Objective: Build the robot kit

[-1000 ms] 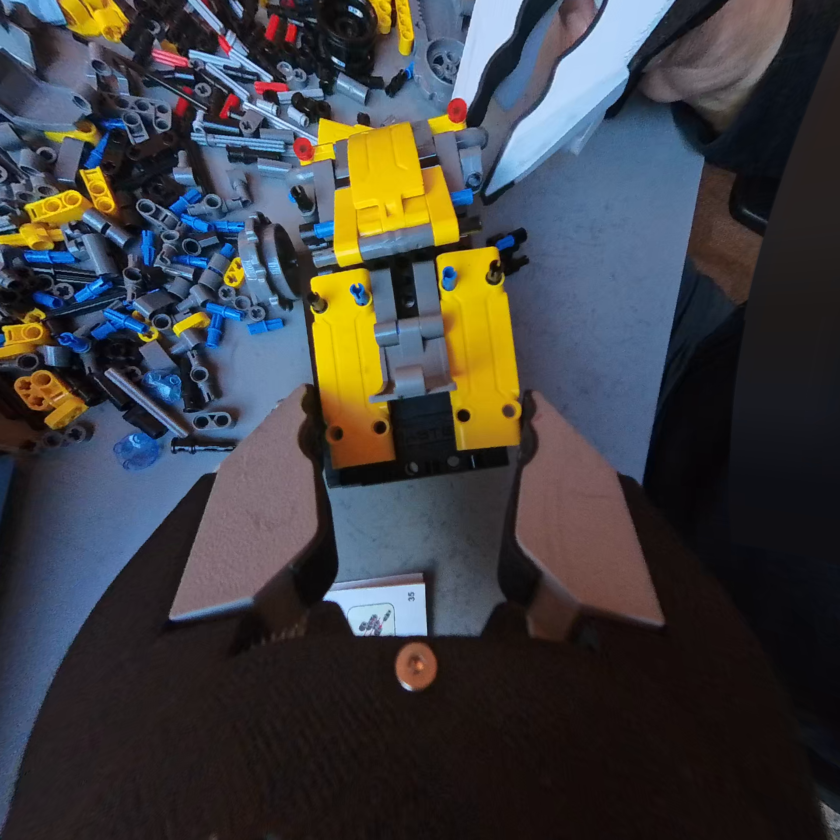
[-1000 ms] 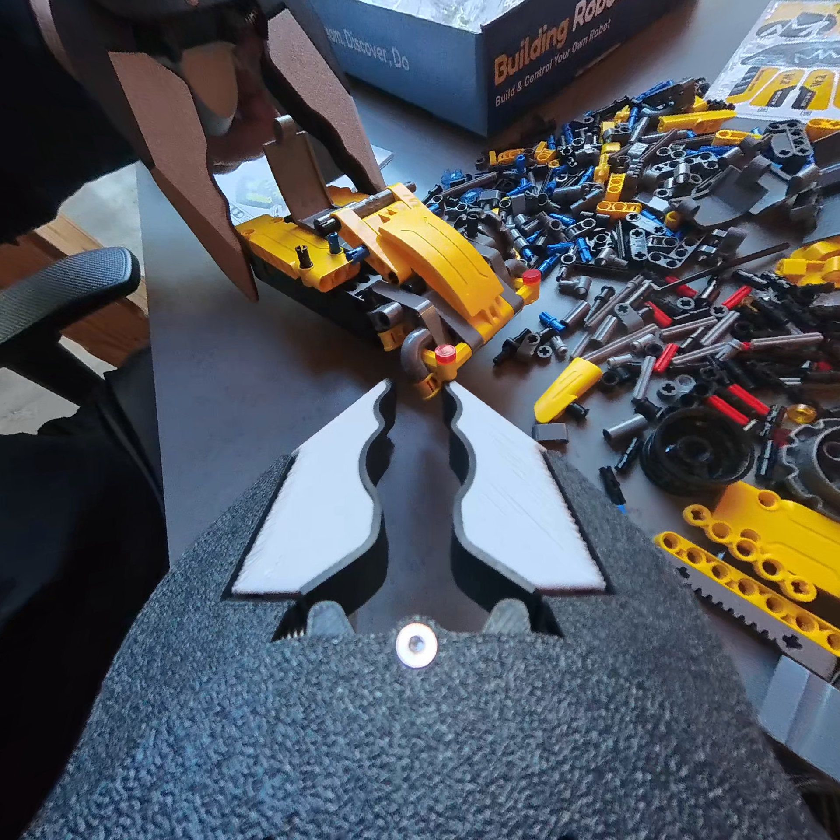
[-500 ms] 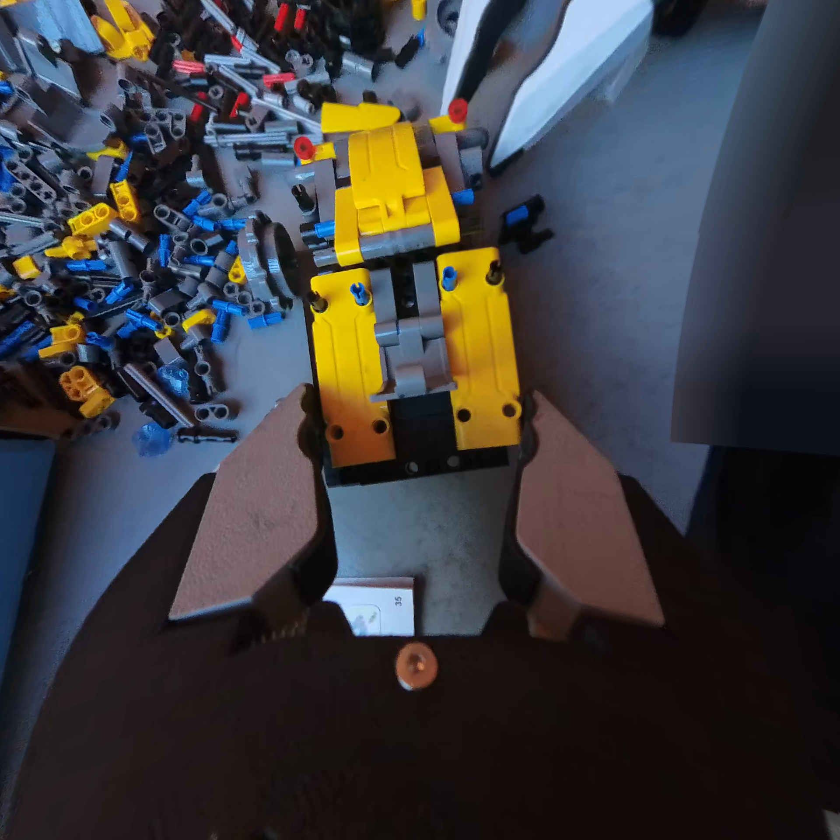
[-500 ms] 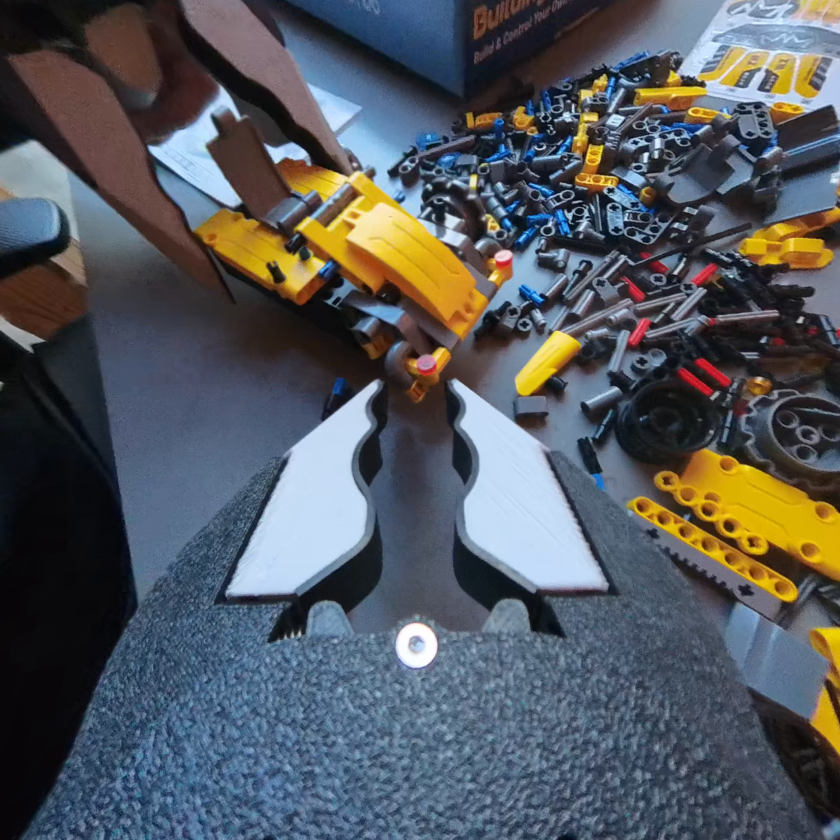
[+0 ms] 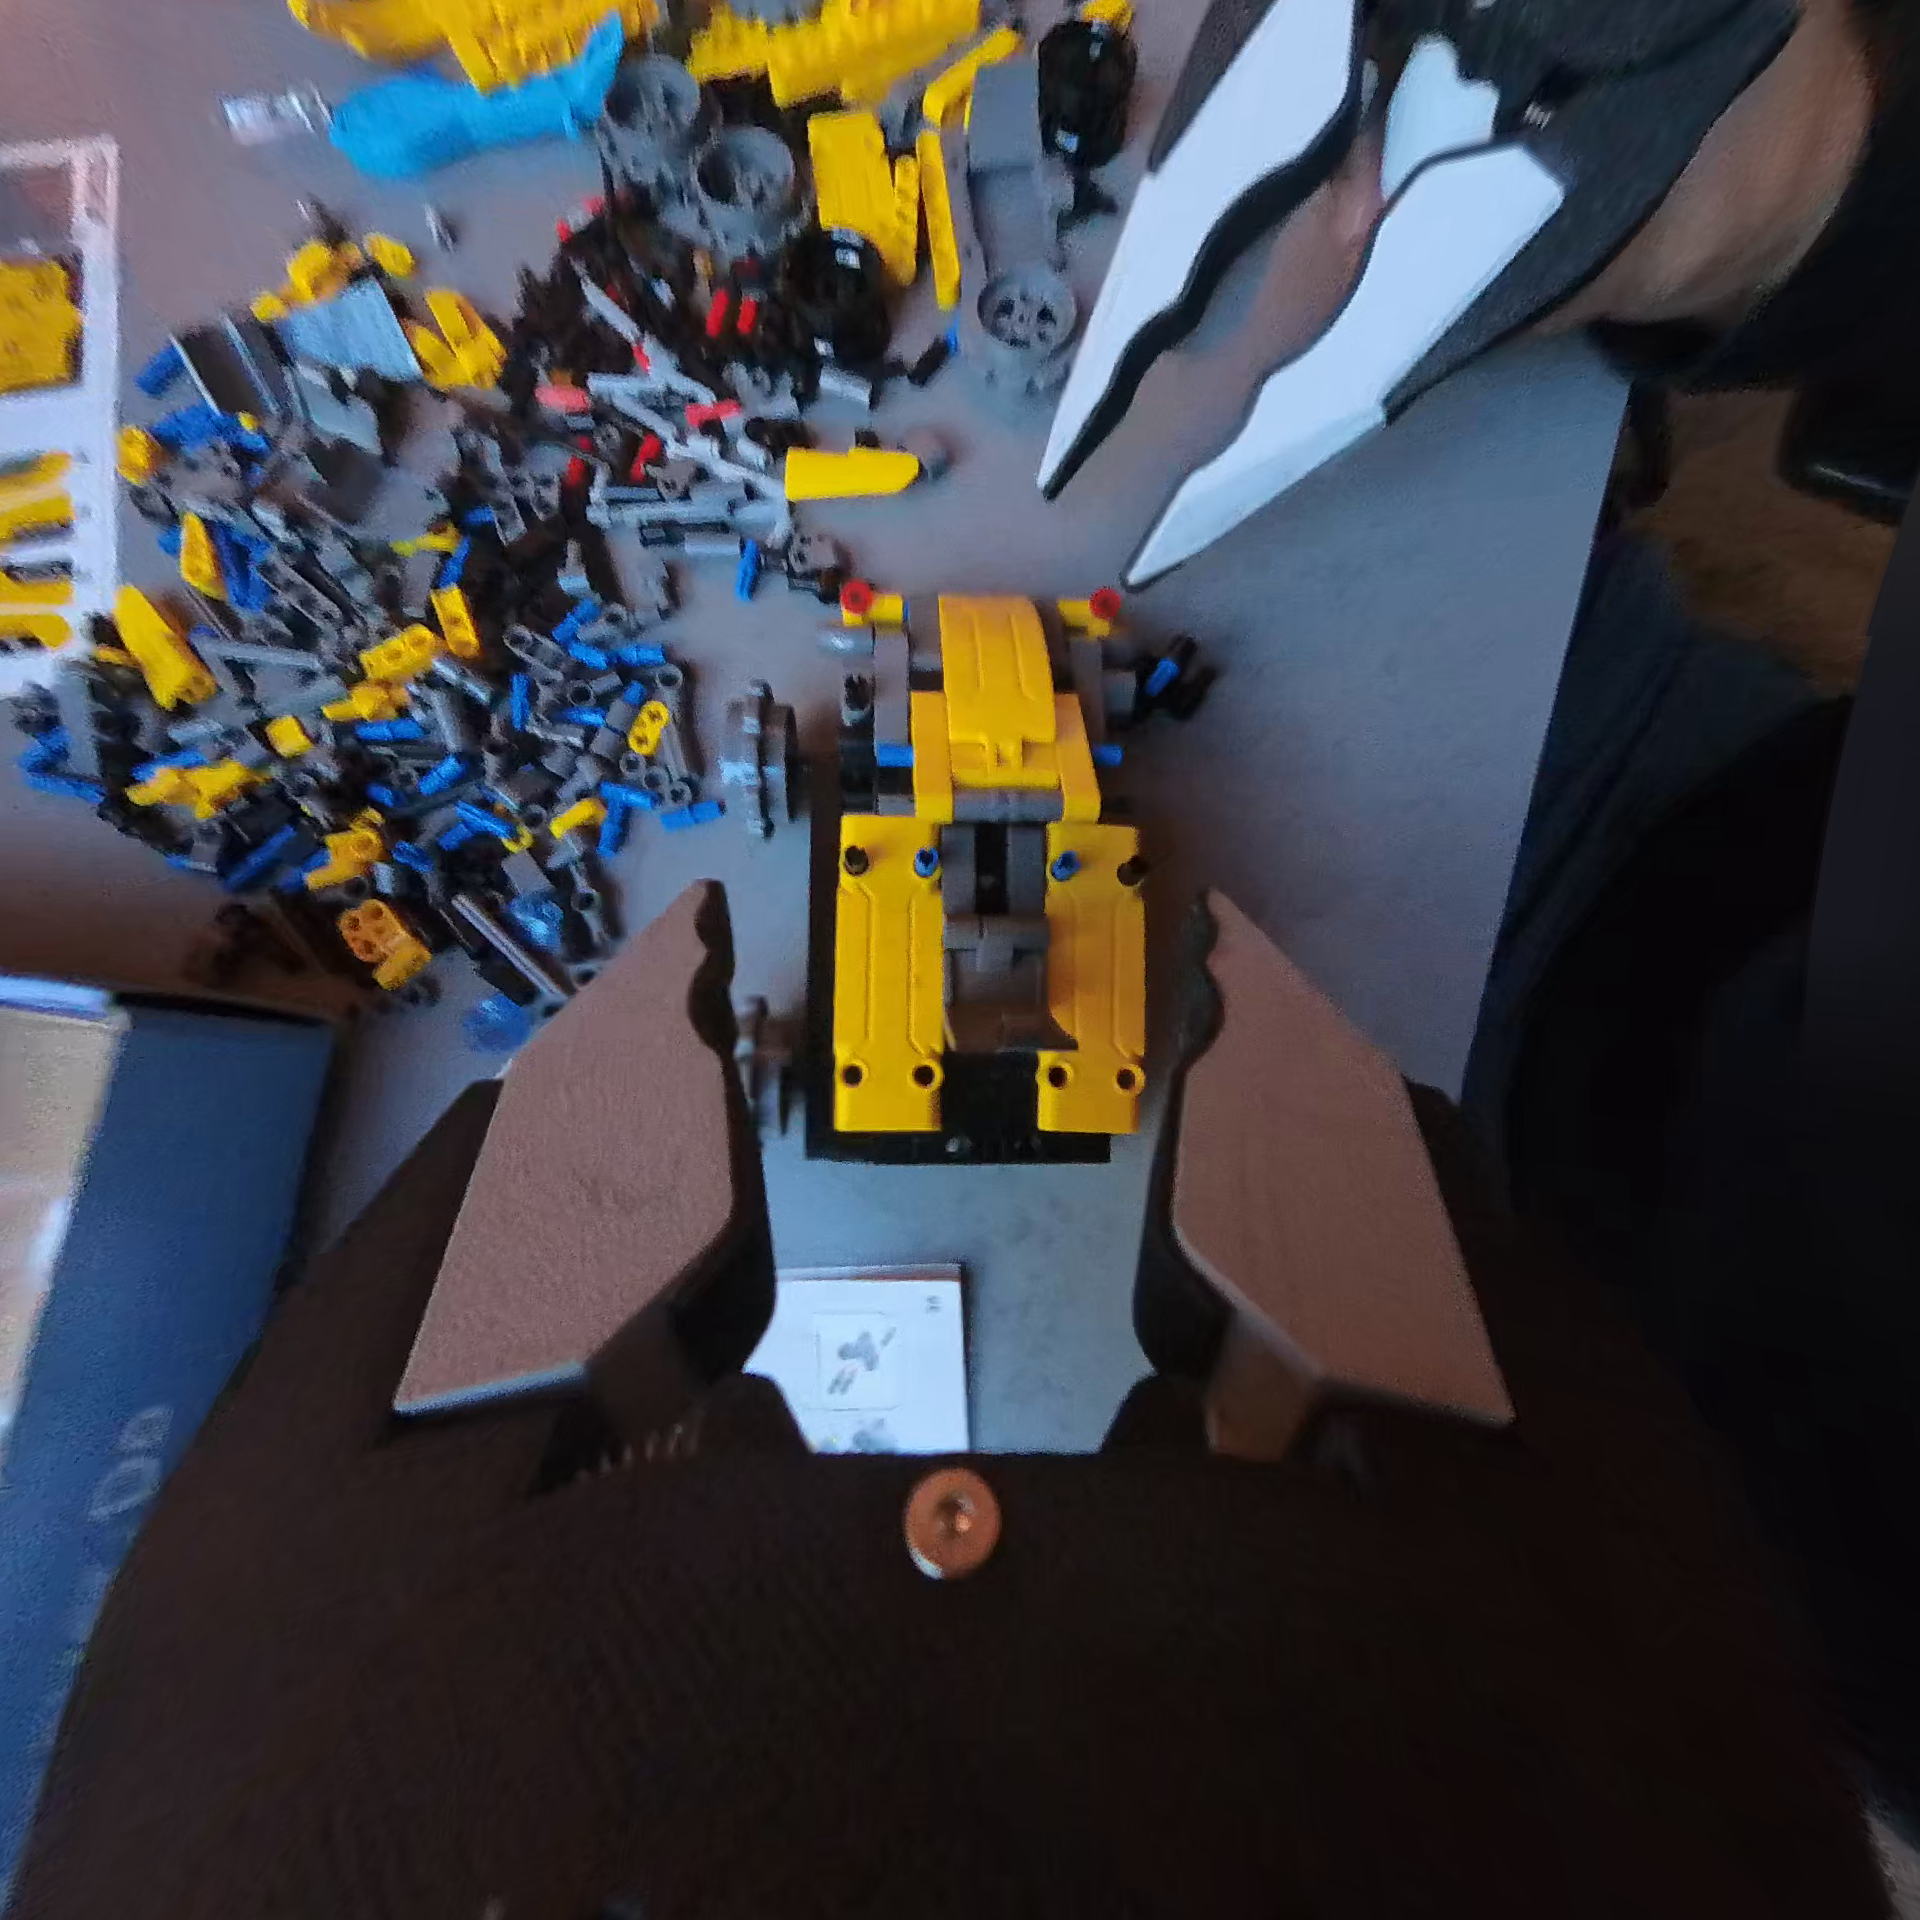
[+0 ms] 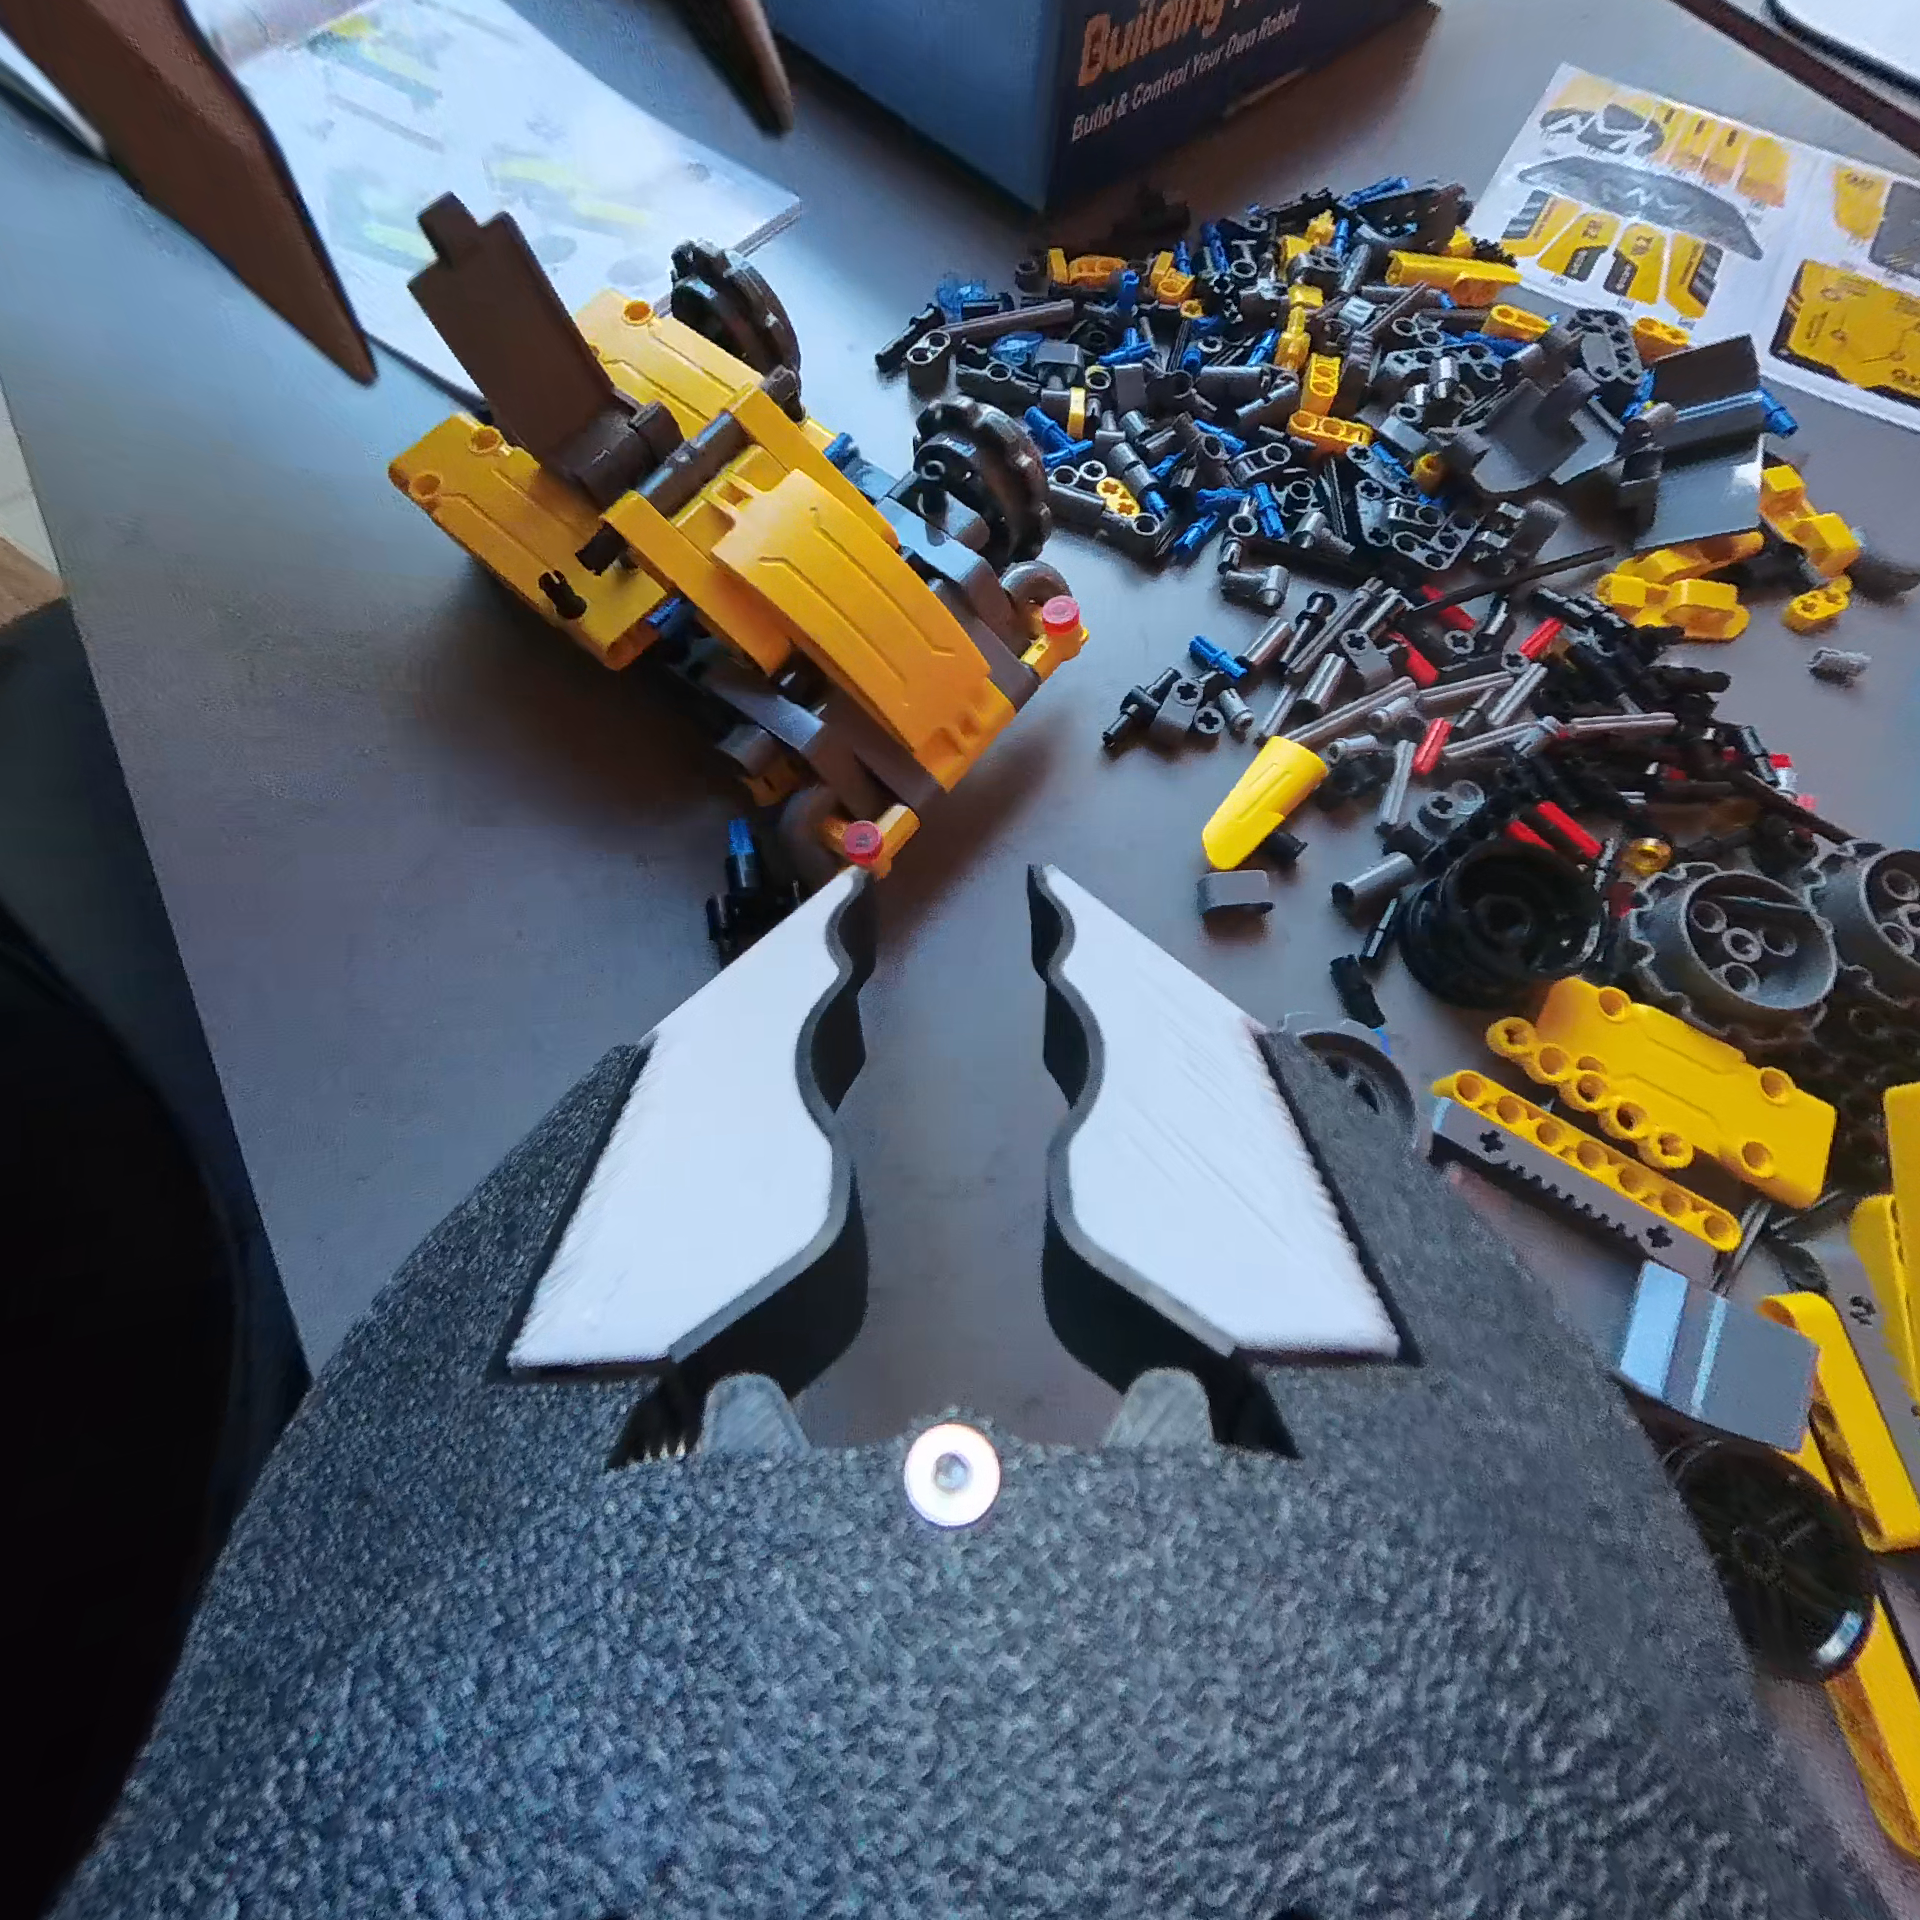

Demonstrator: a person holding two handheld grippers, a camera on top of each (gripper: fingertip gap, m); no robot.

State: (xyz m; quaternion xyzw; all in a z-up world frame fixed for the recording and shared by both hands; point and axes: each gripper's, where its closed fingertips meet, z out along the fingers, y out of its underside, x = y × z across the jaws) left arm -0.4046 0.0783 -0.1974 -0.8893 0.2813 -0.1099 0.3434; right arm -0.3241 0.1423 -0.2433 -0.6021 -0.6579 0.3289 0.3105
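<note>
A part-built yellow, grey and black brick vehicle point(image 5: 987, 894) is seen resting on the grey table point(image 5: 1351, 727), apparently free of both grippers. Two red studs are carried at its front corners, and a grey flap is raised at its rear. A toothed wheel point(image 6: 982, 488) is set against one side.

Item: part-built model vehicle point(image 5: 987, 914), stood on the desk point(image 5: 1351, 831), near its edge. Left gripper point(image 5: 951, 935) hung above the model's rear, its two fingers spread wider than the body and clear of both flanks. Instruction booklet point(image 5: 883, 1351) lay on the desk behind the model. Box point(image 6: 935, 94) stood beyond the booklet. Heap of loose pieces point(image 6: 1403, 468) spread beside the model. Sticker sheet point(image 6: 1683, 229) lay past the heap. Right gripper point(image 6: 945, 883) sat at the model's front end, fingers parted, one fingertip just beside a front corner stud.
</note>
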